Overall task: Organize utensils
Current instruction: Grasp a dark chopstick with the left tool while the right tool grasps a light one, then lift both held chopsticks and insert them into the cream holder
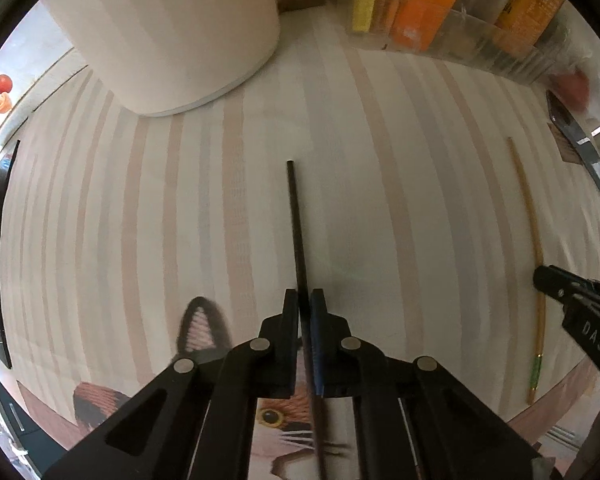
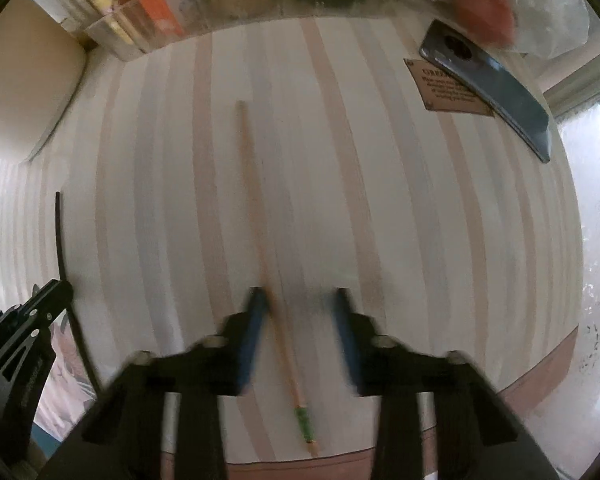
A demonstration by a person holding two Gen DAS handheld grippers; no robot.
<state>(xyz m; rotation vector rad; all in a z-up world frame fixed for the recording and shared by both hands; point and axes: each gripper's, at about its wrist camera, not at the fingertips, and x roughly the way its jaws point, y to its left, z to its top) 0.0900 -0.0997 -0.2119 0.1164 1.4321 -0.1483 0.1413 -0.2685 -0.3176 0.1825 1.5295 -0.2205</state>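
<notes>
So the key relation: each chopstick was lined up lengthwise with the gripper over it, long axis running from the bottom of the frame up toward the top, right along the direction the fingers pointed in each view.

In the left wrist view, the left gripper (image 1: 305,300) was seen pressed together on the black chopstick (image 1: 296,224), which ran up from between the pads to a blunt end around mid-frame. Its lower stretch was hidden between the fingers, over the cat picture on the striped tablecloth (image 1: 400,168). So that one was pinched already, low on its length.

In the right wrist view, things were blurrier. The right gripper (image 2: 300,300) was caught with its jaws spread either side of the wooden chopstick (image 2: 256,208), no earlier picture to compare. The stick lay flat on the cloth, off-centre, just beside the left-hand blue pad and well clear of the other. No squeeze on it was visible. Its green-banded end pointed toward the bottom of the frame and the plain end toward the upper middle, slightly tilted leftward.

The two sticks were laid roughly parallel and well apart, each much nearer its own gripper. A phone (image 2: 492,84) and a white cylindrical container (image 1: 172,32) were sat further up the table.

Probably the wooden one still needed closing on, ideally re-centred first.
</notes>
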